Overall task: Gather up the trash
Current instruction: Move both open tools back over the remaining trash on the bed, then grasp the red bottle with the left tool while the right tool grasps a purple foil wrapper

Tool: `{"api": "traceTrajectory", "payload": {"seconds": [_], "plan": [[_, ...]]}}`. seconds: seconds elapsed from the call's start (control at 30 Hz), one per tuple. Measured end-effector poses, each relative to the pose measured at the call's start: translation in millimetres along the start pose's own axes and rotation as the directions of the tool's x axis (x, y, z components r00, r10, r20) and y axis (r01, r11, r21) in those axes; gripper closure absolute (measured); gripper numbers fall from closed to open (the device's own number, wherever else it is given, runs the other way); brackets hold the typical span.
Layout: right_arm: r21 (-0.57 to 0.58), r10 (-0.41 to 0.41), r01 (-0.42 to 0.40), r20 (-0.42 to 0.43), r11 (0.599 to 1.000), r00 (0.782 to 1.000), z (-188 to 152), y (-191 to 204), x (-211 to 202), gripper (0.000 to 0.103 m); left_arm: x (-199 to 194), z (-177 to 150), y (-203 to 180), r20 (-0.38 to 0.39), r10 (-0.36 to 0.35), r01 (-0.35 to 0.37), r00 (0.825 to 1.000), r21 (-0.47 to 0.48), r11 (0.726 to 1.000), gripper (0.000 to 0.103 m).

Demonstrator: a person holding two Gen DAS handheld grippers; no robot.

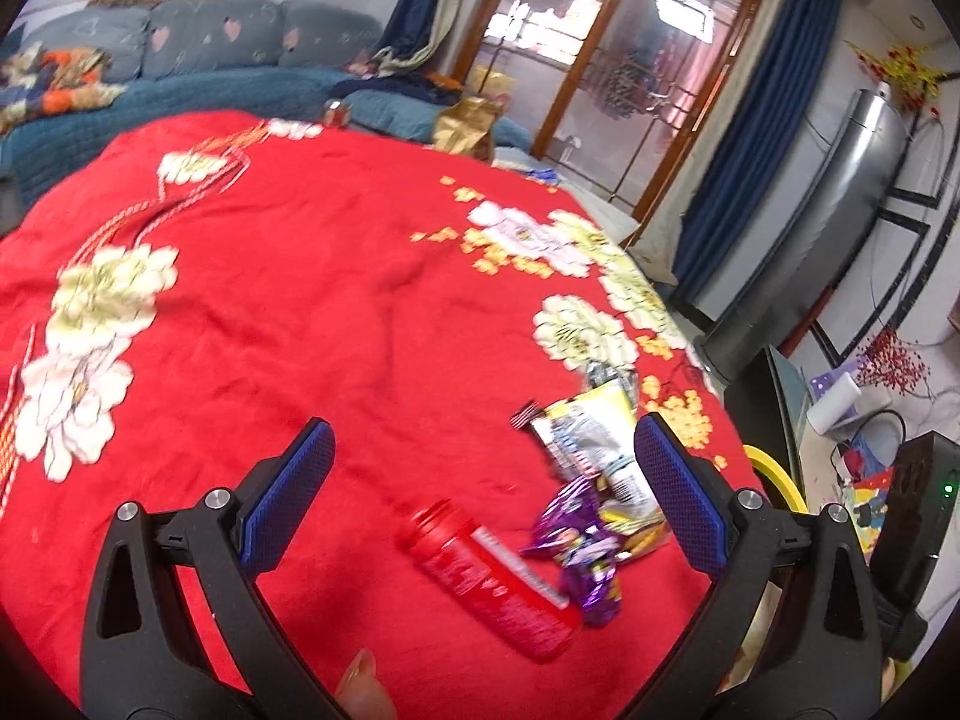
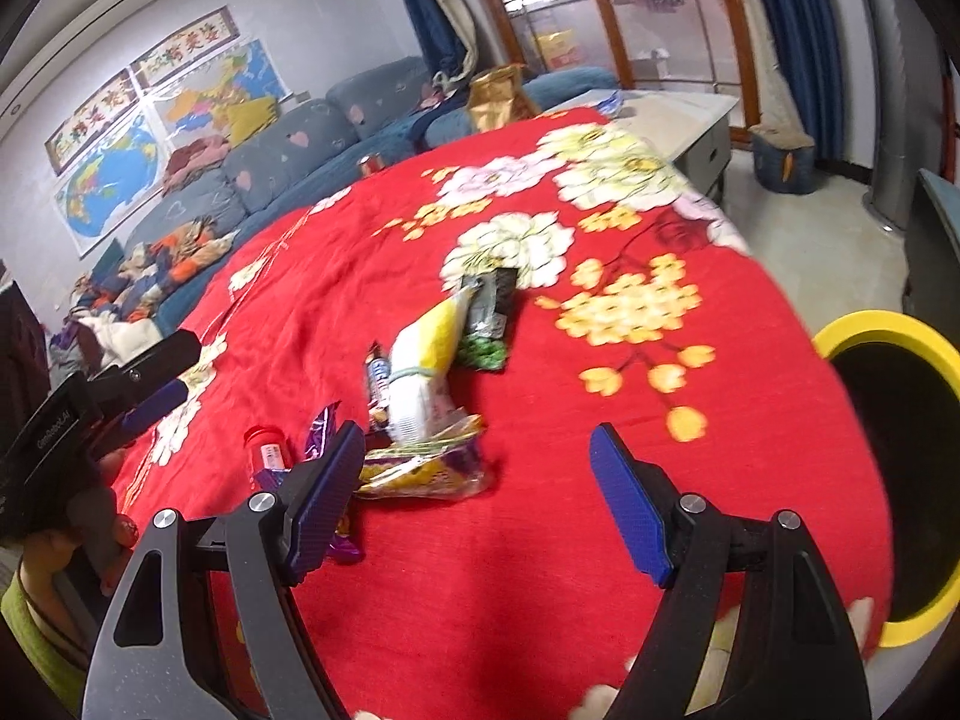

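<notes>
Hovering over a red cloth [image 1: 336, 300] printed with pale flowers, the left gripper [image 1: 483, 474] is holding its blue-padded jaws spread wide, gripping nothing. A red bottle [image 1: 489, 585] is lying on its side on the cloth between those jaws, its mouth pointing up and to the left of the view and its long axis slanting down toward the right finger; its label is too blurred to read. Just beside the bottle, nearer the right finger, a purple wrapper [image 1: 585, 552] is lying crumpled, and beyond it a white and yellow packet [image 1: 594, 438] is stretching away from the tool, its print unreadable.

The right gripper [image 2: 477, 498] is also standing spread with nothing between its pads. Ahead of its left finger the trash is sitting in a loose heap: the white and yellow packet [image 2: 429, 360] is lying with its long axis running away from the tool, a dark green wrapper [image 2: 489, 318] is touching its far end, and a clear yellowish bag [image 2: 420, 462] is lying at its near end. To the right of this tool, off the cloth's edge, a yellow-rimmed bin [image 2: 882, 324] is standing with its mouth facing the camera. Wall banners beyond the sofa are carrying Chinese characters that cannot be made out.
</notes>
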State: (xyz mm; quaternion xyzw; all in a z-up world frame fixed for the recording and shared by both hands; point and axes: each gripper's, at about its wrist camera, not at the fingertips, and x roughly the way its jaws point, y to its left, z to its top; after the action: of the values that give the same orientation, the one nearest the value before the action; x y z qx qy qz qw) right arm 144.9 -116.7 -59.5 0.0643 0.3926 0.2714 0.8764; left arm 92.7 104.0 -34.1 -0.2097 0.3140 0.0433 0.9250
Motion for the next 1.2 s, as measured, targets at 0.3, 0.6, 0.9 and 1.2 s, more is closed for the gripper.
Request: {"api": "traceTrajectory", "payload": {"seconds": [0.3, 0.6, 0.9, 1.2], "plan": [[0.02, 0.075, -0.073, -0.083, 0.997, 0.994, -3.7, 0.9, 33.1, 0.029, 10.6, -21.9, 20.2, -0.098, -0.022, 0.017, 0.995, -0.058, 0.998, 0.018], [0.01, 0.108, -0.107, -0.099, 0.994, 0.989, -11.8, 2.5, 43.2, 0.036, 27.1, -45.6, 15.7, -0.184, -0.034, 0.021, 0.982, -0.071, 0.997, 0.026], [0.017, 0.134, -0.133, -0.103, 0.991, 0.986, -16.1, -0.9, 39.1, 0.069, 26.9, -56.4, 2.5, -0.191, -0.04, 0.035, 0.981, -0.031, 0.999, 0.036], [0.049, 0.171, -0.166, -0.1, 0.985, 0.98, -18.8, -7.8, 24.1, 0.084, 28.5, -53.7, 6.7, -0.199, -0.086, 0.073, 0.976, -0.073, 0.995, 0.065]]}}
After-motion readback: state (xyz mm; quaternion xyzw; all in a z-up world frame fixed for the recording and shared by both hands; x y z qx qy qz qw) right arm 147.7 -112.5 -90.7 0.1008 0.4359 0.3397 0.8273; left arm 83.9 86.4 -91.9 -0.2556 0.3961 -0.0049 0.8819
